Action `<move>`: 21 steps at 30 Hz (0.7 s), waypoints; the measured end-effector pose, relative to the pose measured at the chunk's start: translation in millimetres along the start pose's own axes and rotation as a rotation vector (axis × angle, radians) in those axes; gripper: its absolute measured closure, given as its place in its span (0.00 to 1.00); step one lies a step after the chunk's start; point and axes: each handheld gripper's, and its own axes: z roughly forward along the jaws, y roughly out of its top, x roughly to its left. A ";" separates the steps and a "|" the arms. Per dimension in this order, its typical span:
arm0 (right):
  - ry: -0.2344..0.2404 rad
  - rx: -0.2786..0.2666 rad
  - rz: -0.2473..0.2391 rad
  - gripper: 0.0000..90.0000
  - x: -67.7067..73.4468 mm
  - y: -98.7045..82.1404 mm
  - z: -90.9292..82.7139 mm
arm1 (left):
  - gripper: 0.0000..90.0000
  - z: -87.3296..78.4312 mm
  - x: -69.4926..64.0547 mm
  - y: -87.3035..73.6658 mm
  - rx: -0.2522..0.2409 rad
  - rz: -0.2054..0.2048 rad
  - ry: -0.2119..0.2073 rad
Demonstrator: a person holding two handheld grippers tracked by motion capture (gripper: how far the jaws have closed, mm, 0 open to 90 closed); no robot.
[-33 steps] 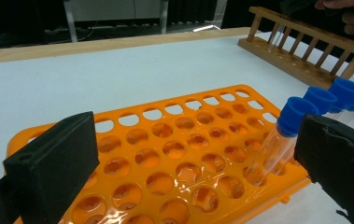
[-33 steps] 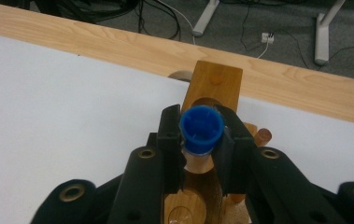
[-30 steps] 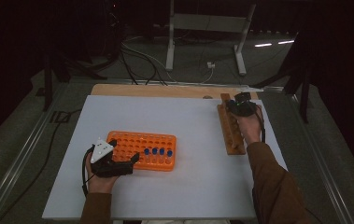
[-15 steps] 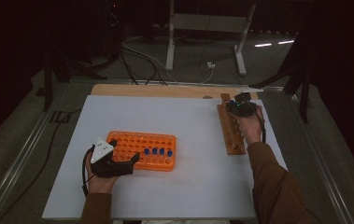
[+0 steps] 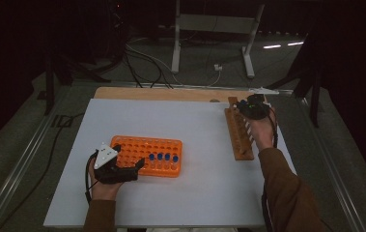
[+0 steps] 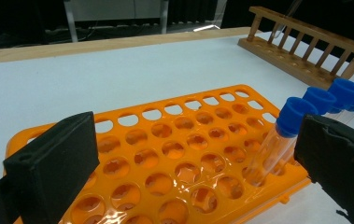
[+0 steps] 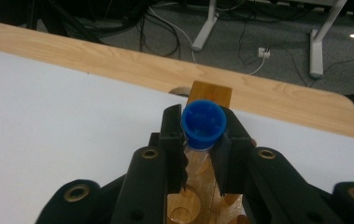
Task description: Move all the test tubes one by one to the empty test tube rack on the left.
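An orange tube rack [image 5: 137,145] lies left of centre on the white table, with several blue-capped tubes [image 5: 163,157] standing in its near right rows. My left gripper [image 5: 129,155] rests at the rack's near left corner. Its pads stand wide apart, and the orange rack [image 6: 174,154] and blue-capped tubes [image 6: 296,116] show between them. At the far right, my right gripper [image 5: 244,104] hovers over the far end of a wooden rack [image 5: 238,135]. The right gripper [image 7: 201,133] is shut on a clear tube with a blue cap [image 7: 204,122], held upright above the wooden rack [image 7: 212,93].
A wooden board [image 5: 171,93] borders the table's far edge. Beyond it are floor cables and a metal stand [image 5: 209,38]. The white tabletop [image 5: 204,193] stretches between the two racks and toward the near edge. In the left gripper view the wooden rack [image 6: 305,46] stands far off.
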 end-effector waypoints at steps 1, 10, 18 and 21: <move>0.000 -0.006 0.000 0.85 -0.1 1.2 -2.3 | 0.01 0.0 0.0 0.1 -0.001 0.000 0.000; 0.001 -0.070 -0.014 0.85 1.6 12.6 -22.6 | 0.01 -0.3 0.7 1.1 -0.009 -0.008 -0.002; 0.019 -0.099 -0.019 0.85 7.9 17.6 -34.7 | 0.01 -0.6 0.4 1.5 -0.011 -0.010 0.003; 0.030 -0.095 -0.024 0.85 11.3 17.4 -35.6 | 0.01 -0.5 0.8 1.5 -0.011 -0.010 0.004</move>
